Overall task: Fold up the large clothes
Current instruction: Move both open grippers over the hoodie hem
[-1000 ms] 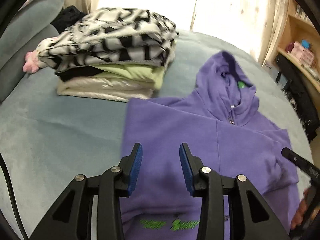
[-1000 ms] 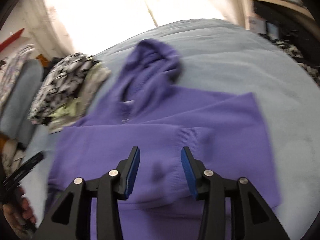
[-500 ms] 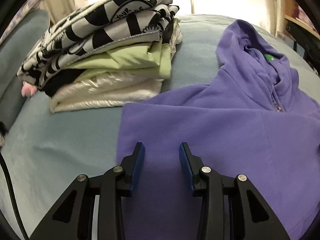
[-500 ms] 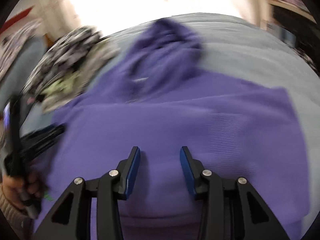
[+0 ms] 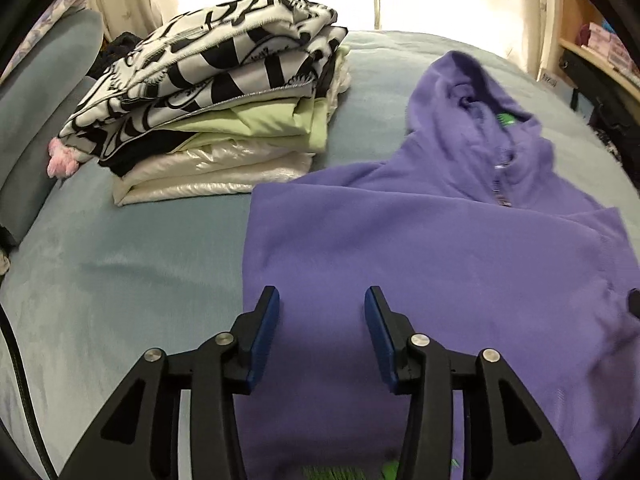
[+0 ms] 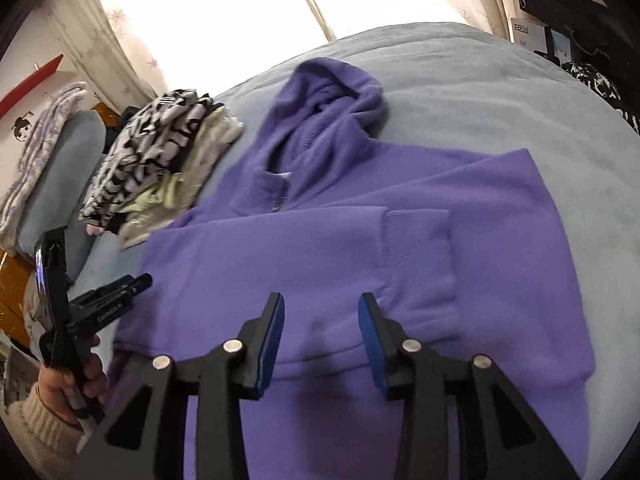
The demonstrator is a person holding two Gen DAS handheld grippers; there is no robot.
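Purple hoodie lies flat on your blue-grey bedspread, sleeves folded across the chest, hood away from you. Your left gripper sits over its left edge, jaws opening, nothing pinched. Your right gripper hovers above the folded sleeve cuff, jaws opening too, fabric under them but not clamped. Folded clothes stack beside the hood.

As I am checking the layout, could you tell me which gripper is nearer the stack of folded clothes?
Left. The left gripper hovers over the purple hoodie's edge beside the stack of folded clothes; the right gripper hovers further across the hoodie.
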